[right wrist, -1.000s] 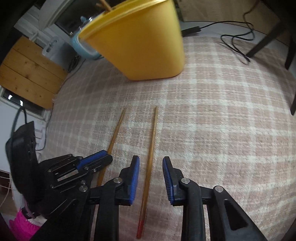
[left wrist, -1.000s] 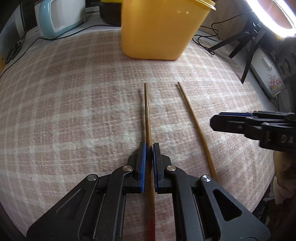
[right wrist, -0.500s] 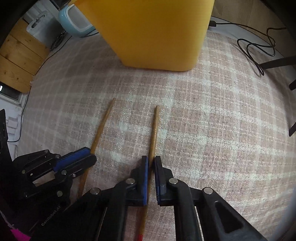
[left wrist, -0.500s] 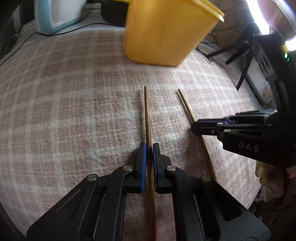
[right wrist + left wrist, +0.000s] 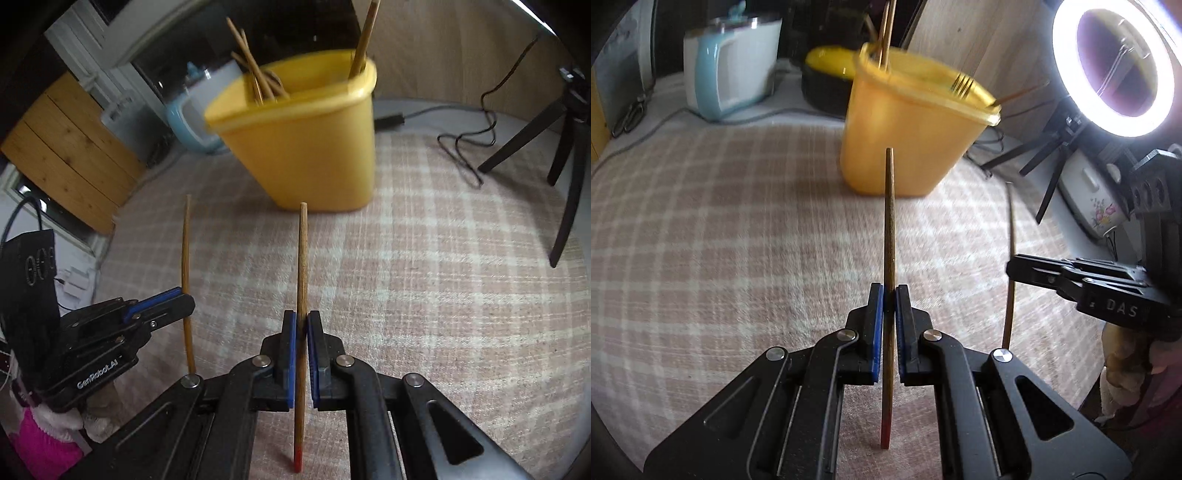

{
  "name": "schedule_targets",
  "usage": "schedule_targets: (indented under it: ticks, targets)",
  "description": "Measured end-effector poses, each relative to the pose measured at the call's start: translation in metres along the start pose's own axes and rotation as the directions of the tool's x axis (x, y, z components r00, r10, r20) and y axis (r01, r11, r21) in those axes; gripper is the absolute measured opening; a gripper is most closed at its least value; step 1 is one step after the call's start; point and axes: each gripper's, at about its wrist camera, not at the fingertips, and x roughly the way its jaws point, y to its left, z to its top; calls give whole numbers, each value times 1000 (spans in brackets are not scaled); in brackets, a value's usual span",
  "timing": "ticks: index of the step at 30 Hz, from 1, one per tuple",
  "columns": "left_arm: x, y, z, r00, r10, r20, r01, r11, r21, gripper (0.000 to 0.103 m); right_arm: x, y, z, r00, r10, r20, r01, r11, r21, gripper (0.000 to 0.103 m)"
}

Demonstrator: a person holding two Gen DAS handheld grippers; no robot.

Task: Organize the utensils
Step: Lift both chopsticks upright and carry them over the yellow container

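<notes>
My left gripper is shut on a brown wooden chopstick with a red end, lifted off the checked tablecloth. My right gripper is shut on a second, matching chopstick, also in the air. Each wrist view shows the other gripper with its stick: the right one at the right edge, the left one at the lower left. Both sticks point toward a yellow tub that holds several chopsticks and a fork.
Behind the tub stand a blue-and-white appliance and a yellow-lidded black pot. A lit ring lamp on a black tripod is at the right, with a cable across the cloth. A wooden panel is at the left.
The right gripper closed on its chopstick. Both grippers then rose and tilted up, lifting the two sticks off the cloth; the tub's rim and contents came into view.
</notes>
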Motion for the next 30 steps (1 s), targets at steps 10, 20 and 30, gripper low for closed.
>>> schedule_targets:
  ticks: [10, 20, 30]
  targets:
    - [-35, -25, 15, 994, -7, 105, 4, 999, 36, 4, -57, 16, -11, 978, -16, 206, 30, 997, -66, 3]
    - [-66, -32, 45, 977, -12, 211, 2, 999, 47, 4, -111, 27, 8, 924, -7, 381, 41, 996, -82, 3]
    - [-88, -33, 102, 943, -13, 334, -1, 999, 41, 4, -143, 37, 50, 855, -6, 518, 71, 992, -107, 3]
